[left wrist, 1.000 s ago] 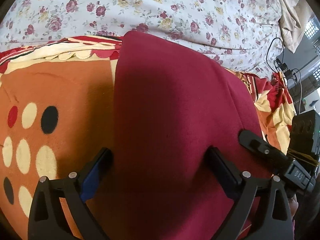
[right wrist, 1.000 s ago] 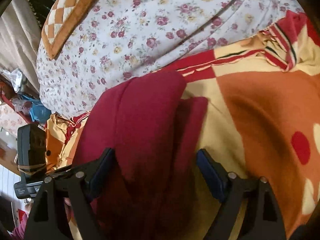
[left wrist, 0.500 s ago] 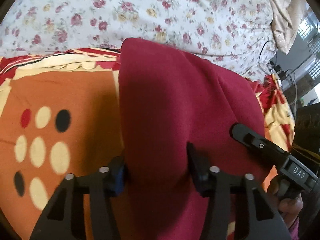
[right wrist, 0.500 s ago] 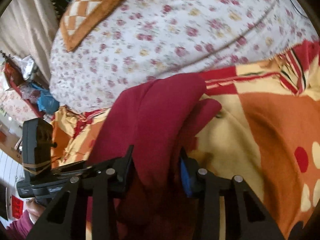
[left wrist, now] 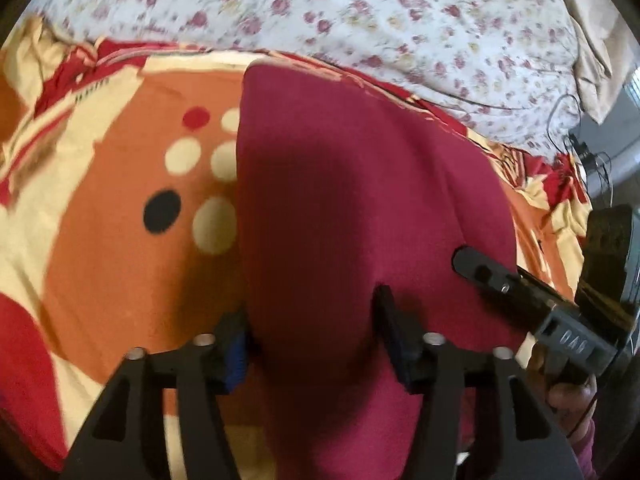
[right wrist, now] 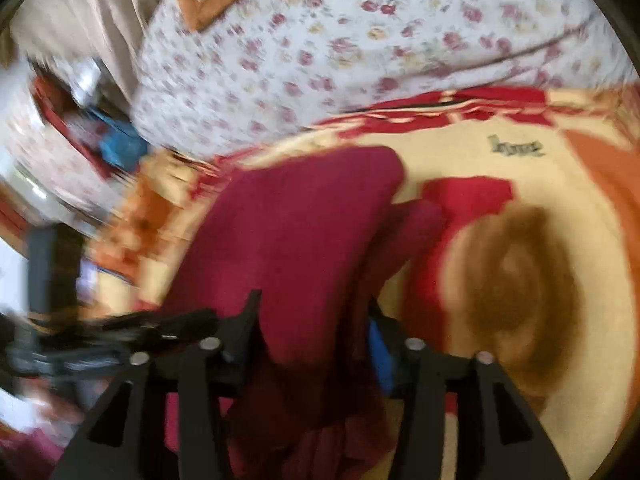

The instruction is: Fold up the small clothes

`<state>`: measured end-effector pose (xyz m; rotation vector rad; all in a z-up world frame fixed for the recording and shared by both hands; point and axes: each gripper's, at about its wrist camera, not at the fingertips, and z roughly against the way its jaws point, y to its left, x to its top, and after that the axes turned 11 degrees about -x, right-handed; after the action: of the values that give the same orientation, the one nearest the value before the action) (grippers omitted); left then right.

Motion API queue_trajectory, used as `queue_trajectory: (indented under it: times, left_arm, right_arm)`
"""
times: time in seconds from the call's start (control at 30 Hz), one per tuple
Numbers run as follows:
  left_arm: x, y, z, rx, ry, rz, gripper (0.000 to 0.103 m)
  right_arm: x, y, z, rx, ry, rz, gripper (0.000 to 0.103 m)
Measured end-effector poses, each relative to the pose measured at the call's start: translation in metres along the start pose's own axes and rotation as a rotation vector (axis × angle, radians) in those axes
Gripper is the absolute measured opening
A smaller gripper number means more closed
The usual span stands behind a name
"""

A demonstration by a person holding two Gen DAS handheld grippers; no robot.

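Maroon garment (left wrist: 352,208) on patterned blanket (left wrist: 112,240), left hand-held gripper (left wrist: 312,332) and right hand-held gripper (right wrist: 312,328) both clamping its folds — jaws easing apart (cloth between pads).

Soft daylight fills both views, brightest at the window (left wrist: 634,92) on the left wrist view's right edge. A dark shadow lies across the maroon garment (left wrist: 340,208) there. The right wrist view is heavily motion-blurred, its left side smeared worst; the floral bedsheet (right wrist: 360,40) streaks. Fisheye distortion bends both pictures, with black vignetted corners.
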<state>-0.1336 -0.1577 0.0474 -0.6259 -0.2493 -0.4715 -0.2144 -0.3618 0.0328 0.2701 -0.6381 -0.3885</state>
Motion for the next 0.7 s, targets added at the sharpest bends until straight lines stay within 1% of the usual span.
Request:
queue_trajectory:
  times: [0.03,0.07,0.13,0.17,0.23,0.3,0.37,0.43,0.5,0.57,0.63,0.7]
  left_arm:
    - [-0.001,0.001,-0.001,-0.007,-0.016,0.005,0.058]
    - [-0.002,0.001,-0.001,-0.011,-0.024,0.01,0.06]
    - [-0.002,0.001,0.002,0.003,-0.029,0.028,0.063]
    - [-0.003,0.001,0.004,0.015,-0.035,0.032,0.065]
    - [-0.003,-0.001,0.007,0.034,-0.045,0.032,0.065]
    - [-0.007,-0.002,0.013,0.051,-0.068,0.033,0.065]
    - [-0.008,-0.004,0.019,0.077,-0.094,0.036,0.065]
    - [-0.01,-0.008,0.028,0.11,-0.134,0.033,0.065]
    - [-0.012,-0.01,0.034,0.124,-0.162,0.03,0.065]
    - [-0.014,-0.013,0.038,0.14,-0.176,0.013,0.065]
    - [-0.016,-0.017,0.038,0.174,-0.172,-0.018,0.065]
    - [-0.02,-0.022,0.039,0.227,-0.174,-0.066,0.065]
  right_arm:
    - [-0.005,-0.002,-0.003,-0.022,-0.004,0.015,0.061]
    - [-0.007,-0.005,-0.002,-0.024,-0.008,0.009,0.062]
    - [-0.007,-0.007,0.01,-0.028,-0.011,-0.007,0.062]
    - [-0.007,-0.005,0.018,-0.04,-0.024,0.006,0.062]
    - [-0.008,0.004,0.041,-0.09,-0.076,0.063,0.062]
    - [-0.009,0.014,0.062,-0.114,-0.124,0.117,0.059]
    - [-0.011,0.024,0.084,-0.1,-0.16,0.16,0.05]
    - [-0.015,0.037,0.098,-0.071,-0.173,0.198,0.047]
    - [-0.021,0.048,0.099,-0.046,-0.167,0.238,0.046]
    - [-0.025,0.059,0.093,-0.046,-0.155,0.278,0.045]
    - [-0.033,0.063,0.079,-0.102,-0.128,0.308,0.042]
    - [-0.038,0.059,0.064,-0.17,-0.092,0.307,0.041]
